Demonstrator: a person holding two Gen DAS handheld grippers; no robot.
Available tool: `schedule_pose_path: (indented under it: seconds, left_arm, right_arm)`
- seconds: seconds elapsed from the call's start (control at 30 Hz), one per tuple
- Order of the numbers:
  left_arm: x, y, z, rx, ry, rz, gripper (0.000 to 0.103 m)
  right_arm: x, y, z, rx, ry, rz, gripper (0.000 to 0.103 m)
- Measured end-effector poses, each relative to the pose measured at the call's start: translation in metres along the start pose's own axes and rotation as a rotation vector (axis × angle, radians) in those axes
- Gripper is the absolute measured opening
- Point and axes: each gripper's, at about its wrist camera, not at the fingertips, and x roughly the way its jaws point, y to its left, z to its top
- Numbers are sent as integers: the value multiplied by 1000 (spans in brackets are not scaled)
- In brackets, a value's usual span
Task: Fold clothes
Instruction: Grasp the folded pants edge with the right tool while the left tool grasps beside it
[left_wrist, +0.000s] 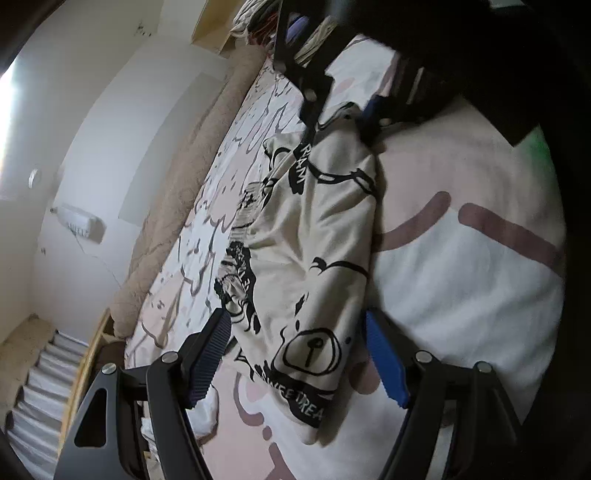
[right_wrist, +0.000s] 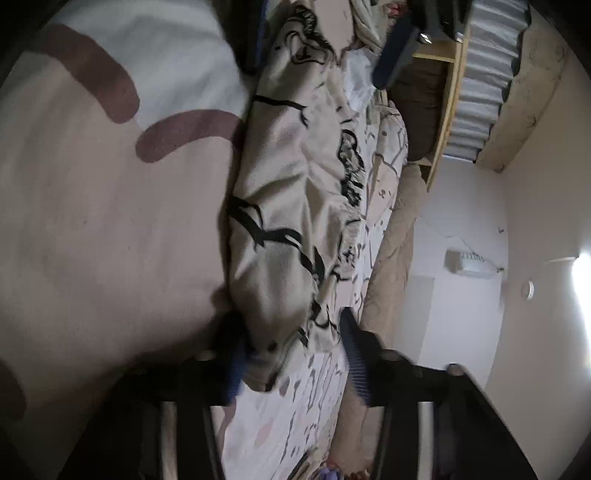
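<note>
**Printed garment stretched between two grippers on the bed**

In the left wrist view, the left gripper (left_wrist: 299, 354) is seen with its jaws held wide apart. One end of the beige printed garment (left_wrist: 314, 240) lies between them, with a clear gap to the ribbed pad on the left, while the blue pad on the right stands just beside the cloth edge; no pressing on the fabric can be made out. The garment runs lengthwise away from these jaws across the patterned bedsheet (left_wrist: 461, 295), and its far end is met by the right gripper (left_wrist: 343, 110) at the top of that view.

In the right wrist view, the right gripper (right_wrist: 295, 354) is seen with the near end of the garment (right_wrist: 288, 192) bunched between its jaws. The left-hand pad is blurred and appears to touch the cloth, whereas a gap is seen beside the right-hand pad, so a firm clamp cannot be told. A beige blanket (right_wrist: 391, 251) is seen along the wall side of the bed.
</note>
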Motion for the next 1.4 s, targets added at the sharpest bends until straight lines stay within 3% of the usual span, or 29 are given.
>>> schedule_pose_path:
  seconds: [0.07,0.23,0.43,0.5,0.6,0.7,0.77,0.83,1.03,1.1,1.17,1.3,1.4]
  left_arm:
    - [0,-4,0,39,-14,21,73]
    - [3,-13,2,104,-32,54,72]
    - [9,-6,6,98,-26,34,75]
    - [11,-2,8,94,-29,32,81]
    - [13,6,12,53,-11,-4,80]
    - [12,7,12,44,-9,-34,70]
    - [11,5,13,53,-7,-51,56]
    - [11,3,14,65,-9,-55,51]
    - [18,7,16,53,18,-49,51]
    - [23,12,16,40,35,-47,44]
    - [26,12,15,49,51,-51,15]
    - [21,11,13,56,43,-57,10]
    - [14,19,15,5,28,-58,9]
  right_arm:
    - [-2,-13,0,91,-5,88,18]
    - [11,-86,-21,530,52,359,16]
    - [30,-133,-40,811,70,497,15]
    - [26,-131,-42,831,64,515,15]
    - [28,-129,-42,831,68,518,15]
    - [26,-126,-41,826,77,524,15]
    - [27,-123,-42,819,81,524,15]
    - [27,-121,-43,816,83,524,15]
    - [21,-111,-36,744,68,448,15]
    - [18,-106,-33,709,57,418,15]
    - [18,-104,-31,694,54,407,15]
    - [16,-101,-31,667,52,373,15]
    - [14,-97,-30,631,52,334,15]
